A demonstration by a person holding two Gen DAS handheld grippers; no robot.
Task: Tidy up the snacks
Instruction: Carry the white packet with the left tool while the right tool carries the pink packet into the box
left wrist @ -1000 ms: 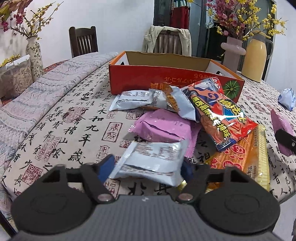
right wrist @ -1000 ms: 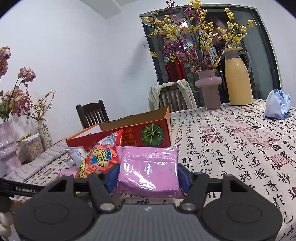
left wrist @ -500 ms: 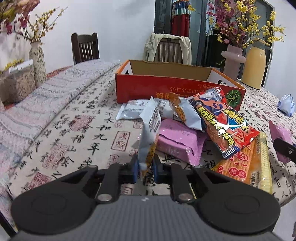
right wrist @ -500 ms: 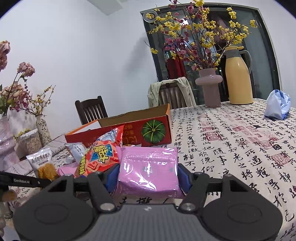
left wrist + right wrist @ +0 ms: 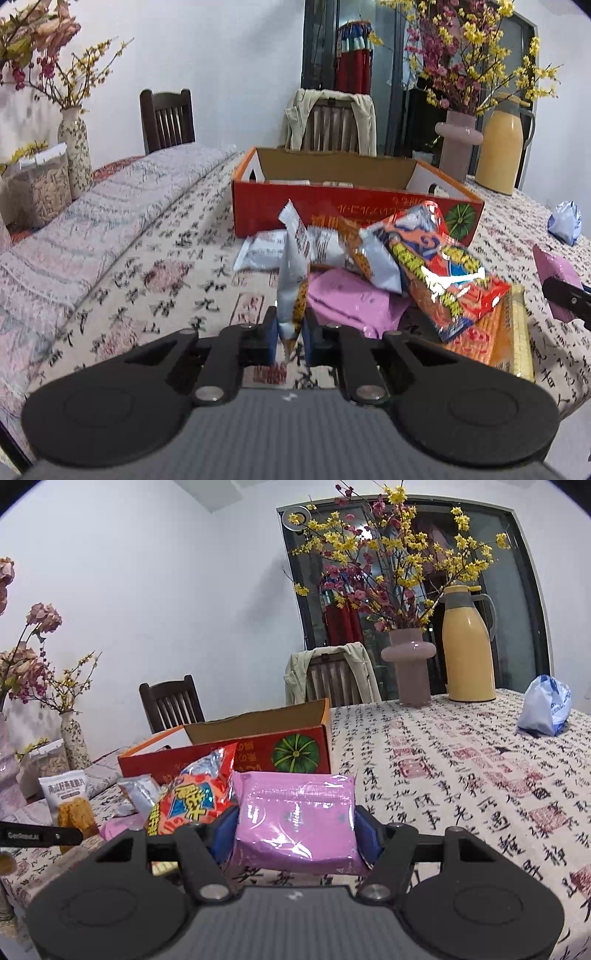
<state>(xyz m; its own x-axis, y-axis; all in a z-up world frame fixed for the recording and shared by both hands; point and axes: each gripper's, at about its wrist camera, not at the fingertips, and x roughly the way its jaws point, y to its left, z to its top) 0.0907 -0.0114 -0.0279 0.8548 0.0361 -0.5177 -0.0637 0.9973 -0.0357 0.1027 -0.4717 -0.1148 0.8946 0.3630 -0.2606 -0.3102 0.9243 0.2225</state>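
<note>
My left gripper (image 5: 289,338) is shut on a silver-white snack packet (image 5: 293,273), held upright on its edge above the tablecloth; the packet also shows in the right wrist view (image 5: 70,805). My right gripper (image 5: 295,830) is shut on a pink snack packet (image 5: 295,819), also seen at the right edge of the left wrist view (image 5: 556,275). An open red cardboard box (image 5: 343,210) stands behind a pile of snacks: another pink packet (image 5: 351,299), a red-orange bag (image 5: 439,273), silver packets (image 5: 262,251) and a yellow-orange pack (image 5: 506,332).
A pink vase (image 5: 408,668) with flowers, a yellow thermos (image 5: 467,646) and a blue-white bag (image 5: 545,710) stand at the far right of the table. Chairs (image 5: 168,118) stand behind the table. A patterned vase (image 5: 74,147) and a container (image 5: 35,184) stand at the left.
My left gripper has closed on the silver-white packet, turned it upright and lifted it off the table toward the box. My right gripper still holds the pink packet, slightly higher.
</note>
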